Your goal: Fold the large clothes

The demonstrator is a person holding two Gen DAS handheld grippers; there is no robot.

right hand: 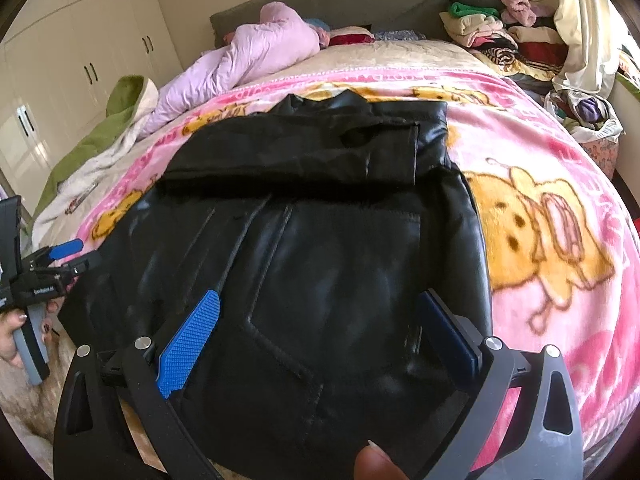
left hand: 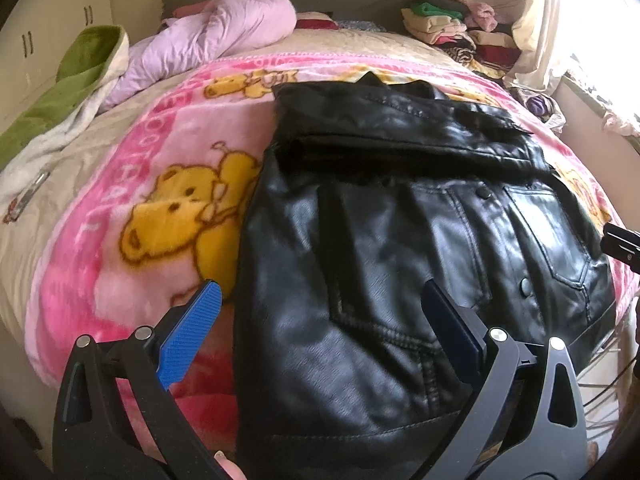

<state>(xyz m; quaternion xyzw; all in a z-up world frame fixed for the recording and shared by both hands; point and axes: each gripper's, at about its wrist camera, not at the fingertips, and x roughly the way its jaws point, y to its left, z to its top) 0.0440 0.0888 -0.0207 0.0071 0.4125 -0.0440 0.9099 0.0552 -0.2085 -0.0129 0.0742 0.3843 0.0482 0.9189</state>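
Note:
A black leather jacket (left hand: 400, 240) lies flat on a pink bear-print blanket (left hand: 120, 200), a sleeve folded across its top. My left gripper (left hand: 320, 300) is open, hovering over the jacket's near left hem, holding nothing. My right gripper (right hand: 320, 308) is open above the jacket's (right hand: 320, 220) near right part, also empty. The left gripper also shows at the left edge of the right wrist view (right hand: 60, 256). The right gripper's tip shows at the right edge of the left wrist view (left hand: 622, 242).
The blanket (right hand: 540, 200) covers a bed. A lilac duvet (left hand: 208, 36) and a green-and-white blanket (left hand: 68, 92) lie at the far left. A pile of clothes (left hand: 452, 28) sits at the far right by a curtain (right hand: 584, 28). White wardrobes (right hand: 80, 40) stand left.

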